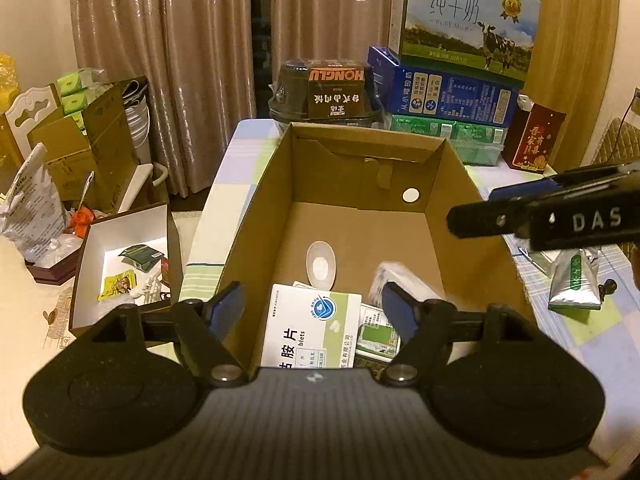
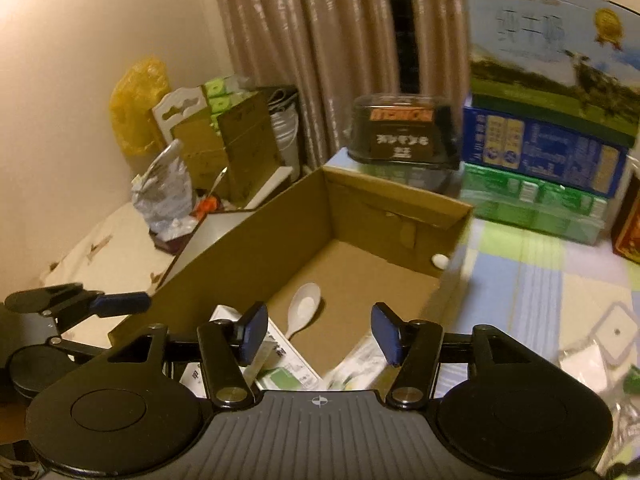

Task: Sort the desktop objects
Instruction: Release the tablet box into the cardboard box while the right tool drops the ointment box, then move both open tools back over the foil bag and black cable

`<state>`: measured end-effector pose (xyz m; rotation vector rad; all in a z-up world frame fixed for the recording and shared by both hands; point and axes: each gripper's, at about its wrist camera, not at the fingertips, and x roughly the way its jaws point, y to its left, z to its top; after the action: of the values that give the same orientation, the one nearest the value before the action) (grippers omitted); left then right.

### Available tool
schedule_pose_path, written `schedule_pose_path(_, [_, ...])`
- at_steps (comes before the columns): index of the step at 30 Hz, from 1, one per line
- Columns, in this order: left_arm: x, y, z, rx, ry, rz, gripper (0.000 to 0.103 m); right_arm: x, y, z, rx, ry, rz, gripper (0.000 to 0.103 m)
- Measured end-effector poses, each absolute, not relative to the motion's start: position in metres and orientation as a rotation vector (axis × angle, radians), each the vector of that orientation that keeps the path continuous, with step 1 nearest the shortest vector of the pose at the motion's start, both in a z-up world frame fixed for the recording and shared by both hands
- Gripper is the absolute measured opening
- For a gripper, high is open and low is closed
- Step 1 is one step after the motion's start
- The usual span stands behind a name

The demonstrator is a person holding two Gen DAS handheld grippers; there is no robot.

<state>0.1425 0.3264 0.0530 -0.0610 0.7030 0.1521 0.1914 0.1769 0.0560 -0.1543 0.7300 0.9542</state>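
Note:
An open cardboard box (image 1: 256, 216) stands on the checkered tablecloth. In it lie a white spoon (image 1: 320, 266), a white medicine box (image 1: 312, 330), a small green-and-white box (image 1: 378, 336) and a blurred white packet (image 1: 394, 276). My left gripper (image 1: 316, 308) hovers open over the box's near end, with nothing between its pads. My right gripper (image 2: 320, 332) is also open and empty above the same box (image 2: 400, 200). Below it I see the spoon (image 2: 304, 308) and the blurred packet (image 2: 360, 364). In the left wrist view the right gripper (image 1: 476, 210) reaches in over the box's right wall.
Stacked milk cartons (image 1: 460, 28), a black lidded container (image 1: 332, 92) and a red box (image 1: 534, 140) stand behind the cardboard box. A silver-green pouch (image 1: 574, 280) lies on the cloth at right. At left sits a white-lined open box (image 1: 128, 248) holding small packets.

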Motion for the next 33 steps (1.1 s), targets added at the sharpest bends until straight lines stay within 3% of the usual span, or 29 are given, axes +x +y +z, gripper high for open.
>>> schedule_pose_path(6, [0.134,0.318,0.060,-0.071,0.691,0.155,0.078,0.186,0.138,0.062,-0.127,0.736,0.912,0.066])
schedule_pose_path(16, [0.109,0.291,0.075,-0.083,0.680,0.152,0.088,0.166,0.078,0.075,-0.085,0.737,0.866,0.070])
schedule_pose_path(20, [0.099,0.280,0.081,-0.082,0.678,0.152,0.095,0.157,0.054,0.079,-0.070,0.729,0.840,0.085])
schedule_pose_path(25, [0.086,0.263,0.090,-0.080,0.668,0.136,0.102,0.149,0.023,0.081,-0.053,0.737,0.816,0.090])
schedule_pose_path(33, [0.073,0.233,0.097,-0.078,0.667,0.116,0.102,0.143,-0.029,0.079,-0.046,0.750,0.767,0.099])
